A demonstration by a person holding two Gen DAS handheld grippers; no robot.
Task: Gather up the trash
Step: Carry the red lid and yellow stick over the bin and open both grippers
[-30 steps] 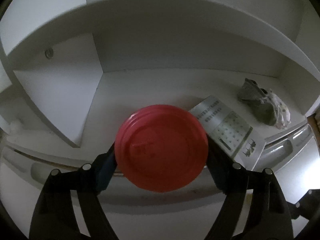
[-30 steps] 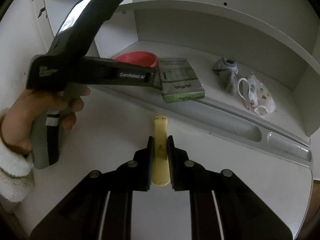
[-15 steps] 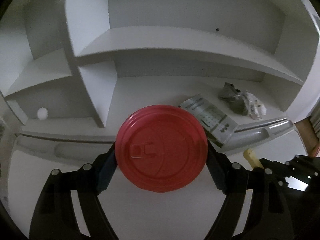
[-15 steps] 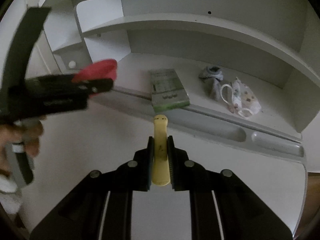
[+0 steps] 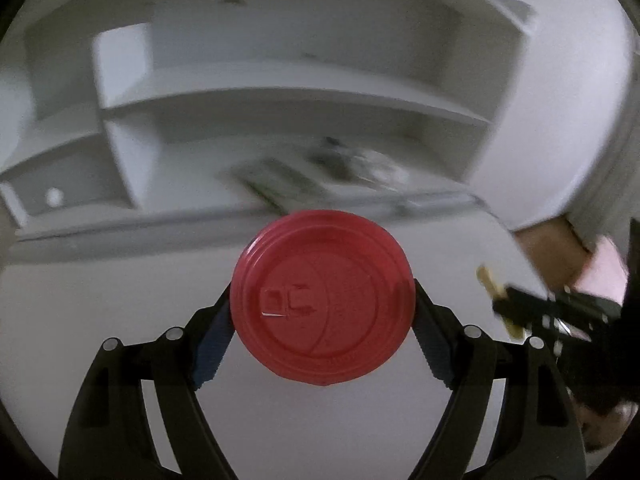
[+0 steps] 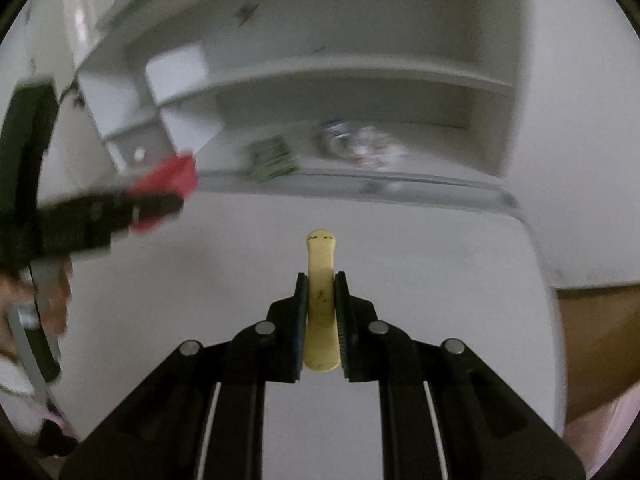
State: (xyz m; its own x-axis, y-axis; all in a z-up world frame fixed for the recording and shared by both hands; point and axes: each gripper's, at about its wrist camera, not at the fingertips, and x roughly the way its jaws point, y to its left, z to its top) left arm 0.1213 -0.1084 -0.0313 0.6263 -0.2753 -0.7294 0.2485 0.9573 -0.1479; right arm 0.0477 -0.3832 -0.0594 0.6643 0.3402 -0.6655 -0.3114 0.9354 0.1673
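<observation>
Both tools had pulled back from the shelf [image 5: 304, 100] unit since a second earlier, now out over the bare desk [image 6: 400, 248]. Left tool [image 5: 322, 322] was clamped wide on one red lid [image 5: 322, 304]; right tool [image 6: 321, 320] was pinched tight on one yellow stick [image 6: 320, 280]. My read: two pieces collected, heading for disposal.

Left on the shelf, blurred: one green-and-white booklet [image 6: 272, 158] and a crumpled grey-and-white heap [image 6: 360, 144], maybe two items, can't tell. One small white ball [image 5: 53, 197] in the left cubby.
</observation>
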